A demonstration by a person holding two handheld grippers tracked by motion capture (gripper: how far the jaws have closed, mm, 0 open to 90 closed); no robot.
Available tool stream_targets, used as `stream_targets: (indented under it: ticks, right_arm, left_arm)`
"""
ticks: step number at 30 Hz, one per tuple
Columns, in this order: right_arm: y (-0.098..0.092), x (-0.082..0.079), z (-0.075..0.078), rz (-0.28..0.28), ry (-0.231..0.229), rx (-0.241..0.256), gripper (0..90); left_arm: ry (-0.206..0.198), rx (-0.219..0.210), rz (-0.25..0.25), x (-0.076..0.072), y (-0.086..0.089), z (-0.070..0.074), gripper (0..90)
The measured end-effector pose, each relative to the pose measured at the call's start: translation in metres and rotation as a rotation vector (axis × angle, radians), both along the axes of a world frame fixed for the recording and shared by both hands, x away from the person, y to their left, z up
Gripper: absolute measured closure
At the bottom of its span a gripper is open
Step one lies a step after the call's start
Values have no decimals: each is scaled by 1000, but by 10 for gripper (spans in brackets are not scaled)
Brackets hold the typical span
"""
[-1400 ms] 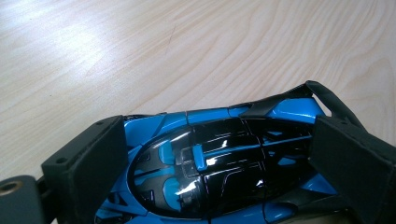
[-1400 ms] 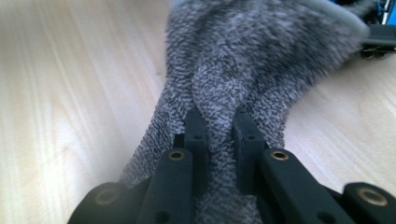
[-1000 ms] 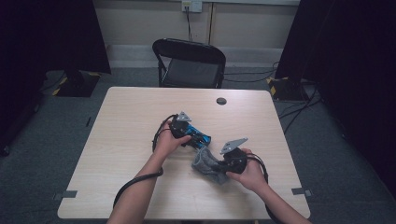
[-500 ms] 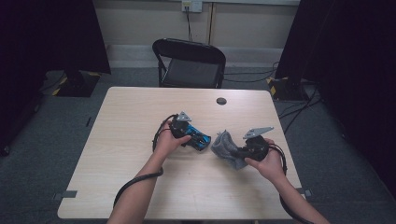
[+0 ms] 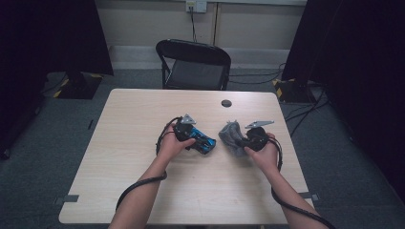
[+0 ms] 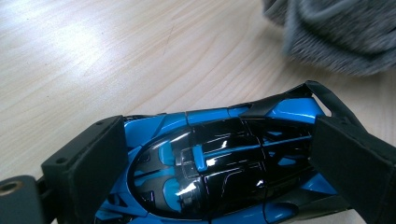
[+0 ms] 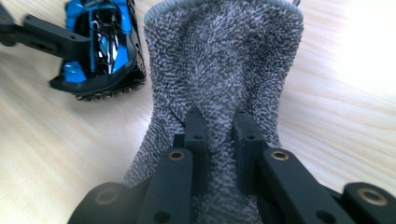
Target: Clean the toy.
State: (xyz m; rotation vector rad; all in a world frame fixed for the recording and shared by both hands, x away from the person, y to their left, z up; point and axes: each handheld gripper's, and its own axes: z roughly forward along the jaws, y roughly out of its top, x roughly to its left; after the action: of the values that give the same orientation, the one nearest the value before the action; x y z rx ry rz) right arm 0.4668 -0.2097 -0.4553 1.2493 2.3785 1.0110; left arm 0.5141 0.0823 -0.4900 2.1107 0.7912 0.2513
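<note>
The left hand-held gripper (image 5: 204,142) sits near the middle of the tabletop (image 5: 133,119), and it's clamped on a blue and black toy car (image 5: 201,141). In the left gripper view the car (image 6: 219,163) lies crosswise between the two black jaws, one pad pressed to each end of the body, its glossy roof facing up at the camera. The car rests low against the wood.

Over on the right, the right hand-held gripper (image 5: 240,140) pinches a grey terry cloth (image 5: 231,135). In the right gripper view the jaws stand nearly together with a fold of the cloth (image 7: 224,70) squeezed between them, and the rest of the fabric fans out ahead of the tips onto the tabletop (image 7: 336,116). The cloth lies just to the right of the car, close but with a strip of bare wood between them in the high view. In the right gripper view the car (image 7: 100,44) shows at upper left, beside the cloth's edge.

A small dark disc (image 5: 226,103) lies farther back on the wood, and a black folding chair (image 5: 193,64) stands beyond the far edge.
</note>
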Motion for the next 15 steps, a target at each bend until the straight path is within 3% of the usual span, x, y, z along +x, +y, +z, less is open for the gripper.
stream_targets:
  ticks: [7,15]
  right_arm:
    - [14,8,-18,-27,16,-6,792]
    - [29,7,-26,-5,15,-40,790]
  left_arm:
    - [-2,2,-1,0,0,0,43]
    - [-2,2,-1,0,0,0,43]
